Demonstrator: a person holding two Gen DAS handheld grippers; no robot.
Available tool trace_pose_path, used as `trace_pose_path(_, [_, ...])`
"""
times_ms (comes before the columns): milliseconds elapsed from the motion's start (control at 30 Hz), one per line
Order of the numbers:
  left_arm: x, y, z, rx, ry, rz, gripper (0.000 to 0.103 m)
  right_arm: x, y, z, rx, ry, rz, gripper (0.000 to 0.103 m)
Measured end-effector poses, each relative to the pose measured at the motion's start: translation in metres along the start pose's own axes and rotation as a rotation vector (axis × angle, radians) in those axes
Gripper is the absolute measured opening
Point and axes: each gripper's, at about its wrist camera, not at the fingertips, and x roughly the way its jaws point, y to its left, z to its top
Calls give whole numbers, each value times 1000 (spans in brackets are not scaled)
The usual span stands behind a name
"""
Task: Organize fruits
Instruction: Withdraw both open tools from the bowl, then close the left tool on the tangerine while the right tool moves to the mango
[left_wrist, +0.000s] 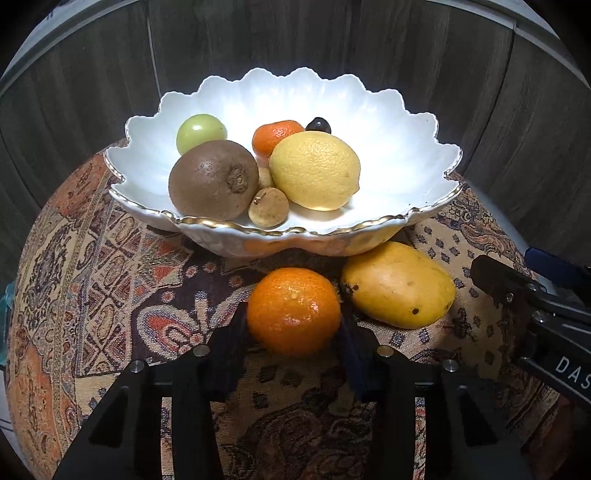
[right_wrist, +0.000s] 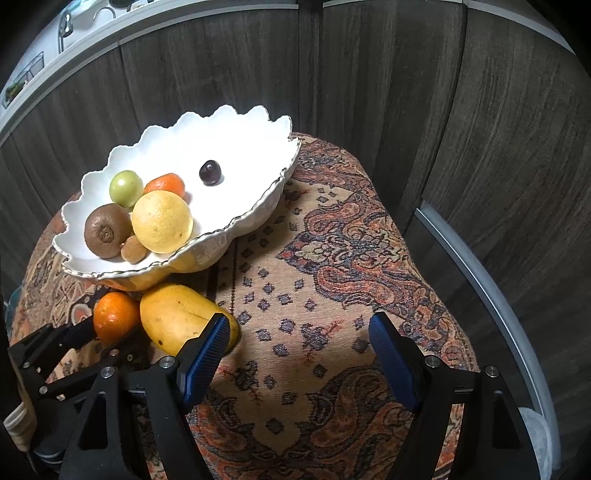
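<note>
We see our left gripper (left_wrist: 293, 325) clamped on a mandarin (left_wrist: 293, 310) that sits on the patterned cloth (left_wrist: 110, 295), at 6 o'clock from the scalloped white bowl (left_wrist: 406, 155). A yellow mango (left_wrist: 399, 284) lies just beside the mandarin at its 3 o'clock, tucked against the bowl's base. In the bowl we find a kiwi (left_wrist: 212, 179), a lemon (left_wrist: 316, 170), a green fruit (left_wrist: 201, 133), a smaller mandarin (left_wrist: 275, 134), a dark cherry (left_wrist: 318, 125) and a longan (left_wrist: 268, 206). Our right gripper (right_wrist: 297, 354) stands wide apart over bare cloth, its left pad (right_wrist: 207, 362) in front of the mango's end.
</note>
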Motion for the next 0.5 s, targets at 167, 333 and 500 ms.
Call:
trace_pose_path(167, [-8,3,-4,-10,-2,7,43,-3,1,1,-4,-6,4,78])
trace_pose_path(333, [-20,9,-7,-24,-9,16,43,-8,4,3,-9,-20,7,78])
trace_pose_path(500, [-32,17,-10,-40,-15,27,43,-16,9,5,-11,-40,20,78])
